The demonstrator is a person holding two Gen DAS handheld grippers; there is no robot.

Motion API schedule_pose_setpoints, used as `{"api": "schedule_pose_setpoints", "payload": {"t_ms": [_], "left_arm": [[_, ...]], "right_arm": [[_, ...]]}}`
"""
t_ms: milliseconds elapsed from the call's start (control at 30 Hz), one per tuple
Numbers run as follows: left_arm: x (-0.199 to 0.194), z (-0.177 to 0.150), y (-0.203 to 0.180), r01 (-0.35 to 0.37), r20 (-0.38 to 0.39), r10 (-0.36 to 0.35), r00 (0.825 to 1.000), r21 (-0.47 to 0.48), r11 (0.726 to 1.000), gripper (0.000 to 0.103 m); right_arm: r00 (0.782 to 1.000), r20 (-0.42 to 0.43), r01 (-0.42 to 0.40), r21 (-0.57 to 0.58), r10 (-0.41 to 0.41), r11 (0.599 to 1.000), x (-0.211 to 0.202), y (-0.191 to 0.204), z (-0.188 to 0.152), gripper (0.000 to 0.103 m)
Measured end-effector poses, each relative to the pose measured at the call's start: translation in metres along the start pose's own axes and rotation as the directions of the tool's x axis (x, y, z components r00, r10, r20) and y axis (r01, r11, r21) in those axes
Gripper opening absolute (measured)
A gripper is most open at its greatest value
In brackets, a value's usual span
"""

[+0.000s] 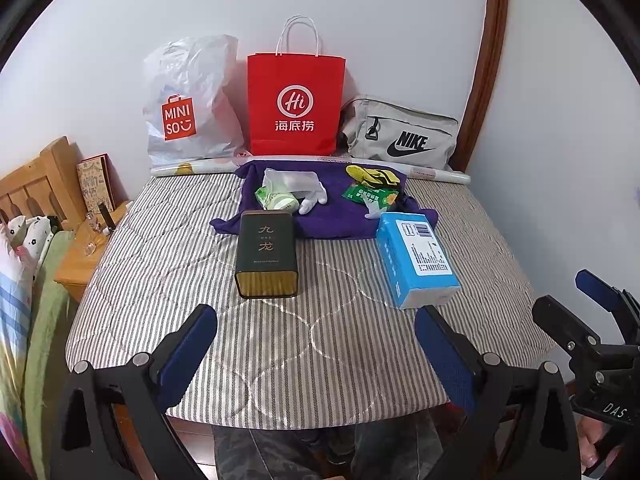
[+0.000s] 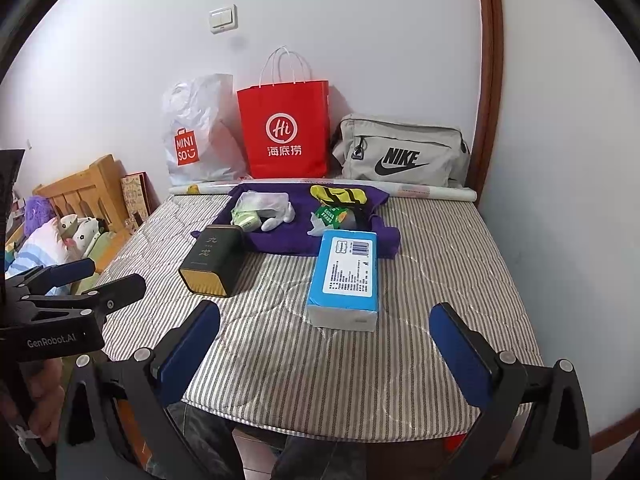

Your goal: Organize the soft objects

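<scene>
Left tongs [image 1: 316, 344] spread wide, empty, hovering over near edge of striped mat [image 1: 280, 340]. Right tongs [image 2: 324, 344] likewise spread, empty, just beside the left. Bare mat lay between both tongs and the boxes. Dark tin [image 1: 267, 254] lay left of centre; blue box [image 1: 416, 260] right, well apart from it. Behind them, touching both, purple cloth [image 1: 320, 220] held a white glove [image 1: 314, 198], yellow sock [image 1: 374, 176] and green packets [image 1: 366, 194]. Three bags stood against the wall: white [image 1: 188, 100], red [image 1: 296, 104], grey [image 1: 400, 134].
</scene>
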State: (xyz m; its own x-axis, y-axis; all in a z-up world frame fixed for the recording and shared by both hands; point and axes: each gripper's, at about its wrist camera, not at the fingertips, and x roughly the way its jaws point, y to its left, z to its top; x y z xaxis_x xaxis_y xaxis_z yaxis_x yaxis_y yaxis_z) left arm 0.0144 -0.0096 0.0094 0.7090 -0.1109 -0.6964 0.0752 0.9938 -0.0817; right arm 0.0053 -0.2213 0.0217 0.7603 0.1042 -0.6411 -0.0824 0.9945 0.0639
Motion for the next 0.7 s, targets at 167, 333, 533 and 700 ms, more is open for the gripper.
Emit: {"api": "schedule_pose_setpoints", "payload": {"t_ms": [167,333,533,700], "left_arm": [[-0.0010,-0.0009,-0.0017,0.002,0.001,-0.002,1.000,0.002,1.000,0.100],[-0.0015,-0.0014,-0.0026,0.004,0.001,-0.004,1.000,0.007,1.000,0.100],[-0.0030,-0.0020,-0.0040,0.006,0.003,-0.006,1.000,0.011,1.000,0.100],[-0.0027,-0.0018,-0.0041,0.008,0.001,-0.008,1.000,0.012,1.000,0.100]], "right_arm": [[1.000,0.001,0.000,0.001,0.000,1.000,0.0000,-0.0006,-0.0006,0.103],[1.000,0.002,0.001,0.002,-0.001,1.000,-0.0001,-0.0009,-0.0001,0.103],[1.000,0.003,0.002,0.004,-0.002,1.000,-0.0015,-0.0014,0.0000,0.103],[1.000,0.005,0.003,0.005,-0.003,1.000,-0.0028,-0.0018,0.0003,0.103]]}}
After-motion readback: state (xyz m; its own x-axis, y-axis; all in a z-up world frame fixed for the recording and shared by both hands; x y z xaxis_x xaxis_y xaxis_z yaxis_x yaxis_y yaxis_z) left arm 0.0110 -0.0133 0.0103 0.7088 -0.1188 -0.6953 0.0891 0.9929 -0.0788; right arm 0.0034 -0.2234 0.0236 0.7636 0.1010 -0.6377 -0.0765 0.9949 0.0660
